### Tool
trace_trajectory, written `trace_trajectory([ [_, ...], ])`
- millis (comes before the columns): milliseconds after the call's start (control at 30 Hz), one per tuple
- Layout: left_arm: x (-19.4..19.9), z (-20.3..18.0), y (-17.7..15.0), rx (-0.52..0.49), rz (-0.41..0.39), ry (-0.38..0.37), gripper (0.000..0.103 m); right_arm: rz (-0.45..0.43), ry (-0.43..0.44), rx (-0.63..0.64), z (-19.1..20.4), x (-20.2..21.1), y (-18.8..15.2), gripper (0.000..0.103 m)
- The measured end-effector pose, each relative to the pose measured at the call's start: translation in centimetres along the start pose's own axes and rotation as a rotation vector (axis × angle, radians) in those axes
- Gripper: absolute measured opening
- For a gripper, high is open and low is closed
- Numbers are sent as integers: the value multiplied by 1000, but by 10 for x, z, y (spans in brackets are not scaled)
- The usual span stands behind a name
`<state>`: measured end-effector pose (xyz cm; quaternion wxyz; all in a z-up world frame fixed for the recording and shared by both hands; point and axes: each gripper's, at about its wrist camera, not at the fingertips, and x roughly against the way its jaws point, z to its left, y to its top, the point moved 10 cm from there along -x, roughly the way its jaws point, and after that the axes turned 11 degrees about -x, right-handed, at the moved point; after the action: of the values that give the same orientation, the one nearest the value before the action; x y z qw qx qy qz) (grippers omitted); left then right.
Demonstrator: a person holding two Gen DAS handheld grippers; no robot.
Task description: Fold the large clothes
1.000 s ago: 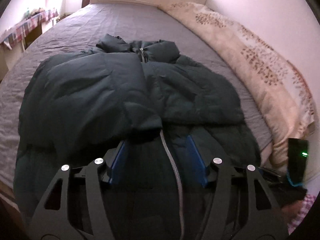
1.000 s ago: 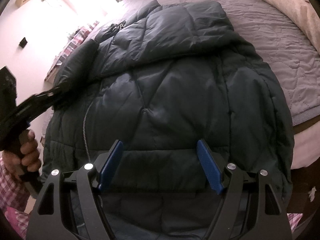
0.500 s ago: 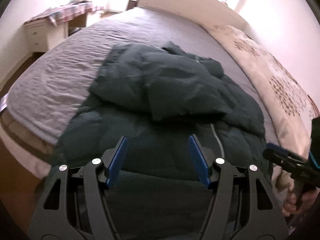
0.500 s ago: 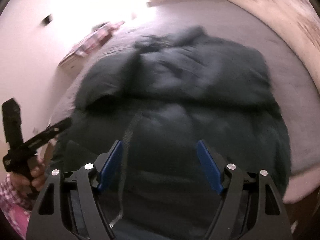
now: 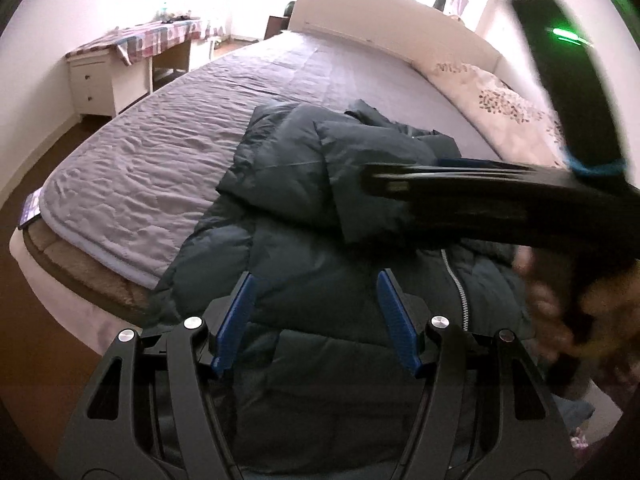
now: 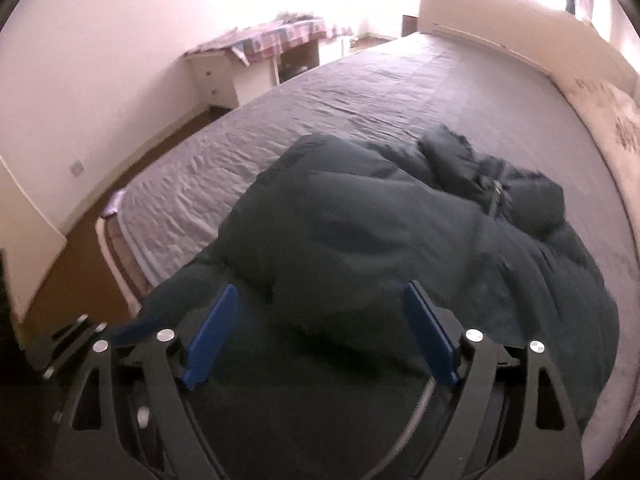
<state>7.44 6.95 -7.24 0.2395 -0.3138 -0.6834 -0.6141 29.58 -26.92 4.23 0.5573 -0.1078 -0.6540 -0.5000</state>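
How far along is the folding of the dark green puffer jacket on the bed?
Done: one sleeve of the dark green quilted puffer jacket lies folded across its zipped front on the grey bedspread. In hand: nothing; the left gripper and right gripper hover open above the hem end, the right's jaws having just widened. Left: the body is not yet folded over, and the jacket spreads long across the bed.

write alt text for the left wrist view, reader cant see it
A dark quilted jacket lies partly folded on a grey-covered bed, below the open, empty left hand-held gripper. The right hand-held gripper, blurred, crosses over the jacket from the right edge.
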Motion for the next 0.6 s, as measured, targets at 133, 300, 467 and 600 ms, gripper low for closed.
trace_trajectory([
  [133,1,7,-2,16,-1,-1,62,60,-67,55,8,-36,-3,83],
  [300,0,14,-5,41,4,1,62,54,-235,142,-11,-60,-12,45],
  [467,-1,11,-4,29,3,-1,62,28,-110,-56,-44,-25,-11,16],
  [600,-1,6,-2,8,3,2,62,-35,-11,-249,-84,23,-14,14],
])
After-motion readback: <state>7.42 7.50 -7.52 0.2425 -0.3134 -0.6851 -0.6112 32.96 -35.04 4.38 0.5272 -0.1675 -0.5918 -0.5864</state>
